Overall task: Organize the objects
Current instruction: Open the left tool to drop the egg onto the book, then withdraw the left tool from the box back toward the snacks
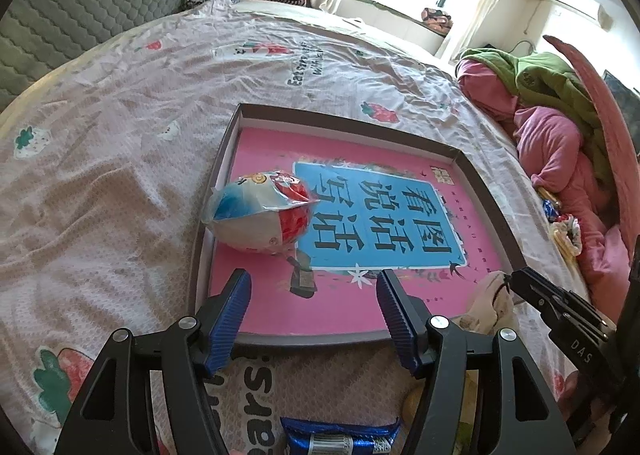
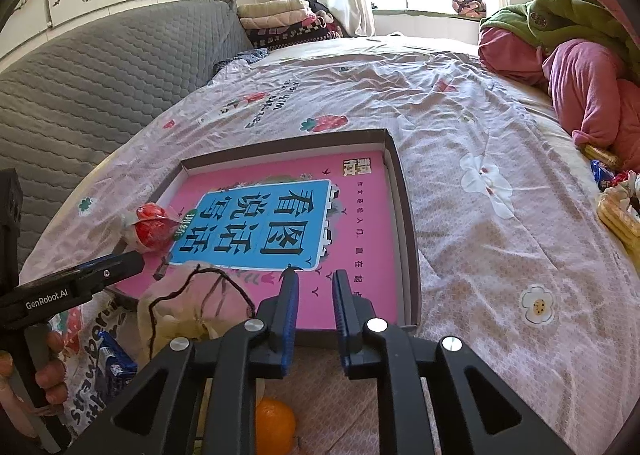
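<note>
Nearest, on the bedsheet (image 2: 480, 215) below both grippers: an orange (image 2: 274, 429) and a blue packet (image 1: 340, 441), not yet in the tray (image 1: 224, 143).

Left gripper (image 1: 314, 287): jaws wide apart, nothing between them, over the near edge of the tray.

Right gripper (image 2: 314, 283): jaws with a narrow gap, empty, also at the near edge; a cloth pouch (image 2: 192, 307) just beside it, toward the near corner.

Farther in, by the tray's left edge: the wrapped ball (image 1: 260, 211), resting, already placed. Probably next: the pouch, nearer the right hand.
</note>
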Demonstrator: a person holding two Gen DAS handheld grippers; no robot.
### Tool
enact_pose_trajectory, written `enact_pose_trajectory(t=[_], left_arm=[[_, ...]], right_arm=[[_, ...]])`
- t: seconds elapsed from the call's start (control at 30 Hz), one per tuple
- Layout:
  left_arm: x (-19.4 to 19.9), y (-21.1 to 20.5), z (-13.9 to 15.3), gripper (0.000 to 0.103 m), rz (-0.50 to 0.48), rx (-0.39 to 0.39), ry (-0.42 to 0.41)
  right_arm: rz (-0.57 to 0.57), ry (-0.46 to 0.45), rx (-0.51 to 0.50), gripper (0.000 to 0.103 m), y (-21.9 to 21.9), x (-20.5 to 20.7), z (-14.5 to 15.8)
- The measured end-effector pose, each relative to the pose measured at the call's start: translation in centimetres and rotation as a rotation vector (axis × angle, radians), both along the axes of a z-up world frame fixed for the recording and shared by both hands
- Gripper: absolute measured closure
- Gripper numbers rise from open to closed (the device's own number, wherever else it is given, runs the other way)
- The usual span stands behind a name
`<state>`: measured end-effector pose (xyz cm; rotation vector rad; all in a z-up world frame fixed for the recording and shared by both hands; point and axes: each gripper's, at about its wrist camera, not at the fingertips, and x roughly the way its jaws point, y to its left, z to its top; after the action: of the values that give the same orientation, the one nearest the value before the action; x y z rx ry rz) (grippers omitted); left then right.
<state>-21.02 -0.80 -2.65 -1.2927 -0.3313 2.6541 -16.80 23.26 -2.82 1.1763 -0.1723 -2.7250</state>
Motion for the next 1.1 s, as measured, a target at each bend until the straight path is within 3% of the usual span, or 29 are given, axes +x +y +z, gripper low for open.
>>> enact_pose_trajectory(t=[0.17,0.33,1.1], left_arm=[[0.5,-0.1,0.7,0.036,0.0,-0.006,0.008],[1.1,0.0,1.6,0.036,0.005,-0.021,0.02],[4.8,-0.2,4.5,0.036,-0.003,-0.048,0.065]], right_arm=[[0.003,0.013,0.001,0.085,-0.2,0.4,0.8],[0.011,0.027,0.001,0.069,-0.5,1.0,1.7],[0.028,0.08,0.011,0.068,-1.5,3.8,4.6]])
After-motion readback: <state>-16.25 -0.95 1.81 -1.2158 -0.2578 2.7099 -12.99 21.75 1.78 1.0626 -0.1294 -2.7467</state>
